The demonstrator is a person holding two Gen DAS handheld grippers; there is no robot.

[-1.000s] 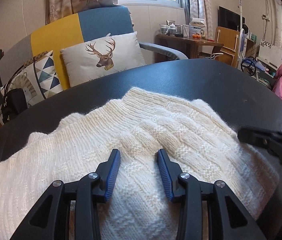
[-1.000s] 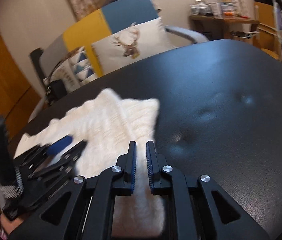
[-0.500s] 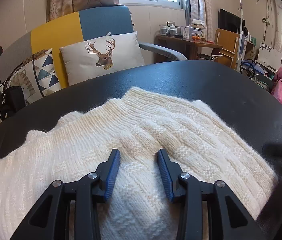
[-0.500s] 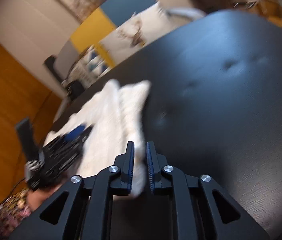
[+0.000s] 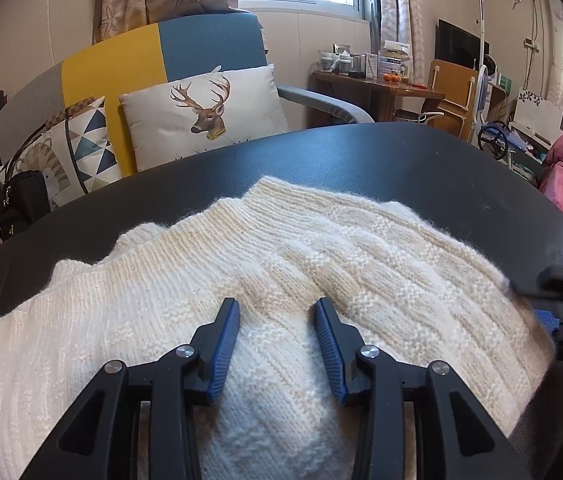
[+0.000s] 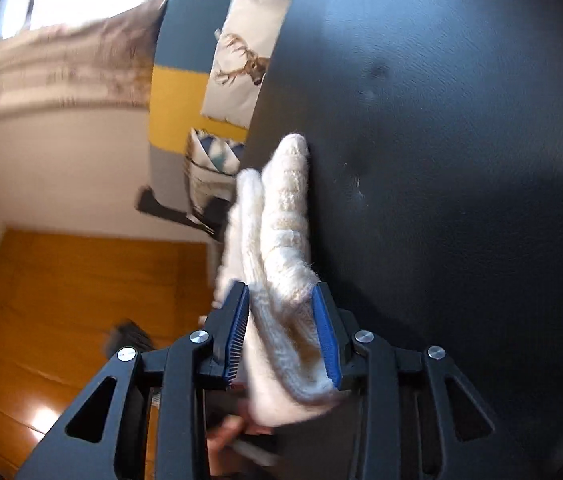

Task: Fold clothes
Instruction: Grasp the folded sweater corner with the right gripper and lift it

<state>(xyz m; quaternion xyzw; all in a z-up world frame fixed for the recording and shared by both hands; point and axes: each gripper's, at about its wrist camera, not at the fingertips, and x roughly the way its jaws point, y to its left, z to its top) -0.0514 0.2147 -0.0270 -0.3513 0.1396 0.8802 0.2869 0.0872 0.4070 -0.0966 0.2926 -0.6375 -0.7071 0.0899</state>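
Right gripper (image 6: 283, 334), rolled on its side, brackets the thick right edge of the cream knit sweater (image 5: 281, 280) between parted jaws; the wool fills the gap, but firm clamping cannot be judged. Left gripper (image 5: 277, 336) hangs open over the garment's middle, holding nothing. The sweater lies on the black table (image 5: 421, 164) in doubled layers, so some folding appears done; the final fold and squaring seem to remain. Behind stands a deer cushion (image 5: 205, 114).
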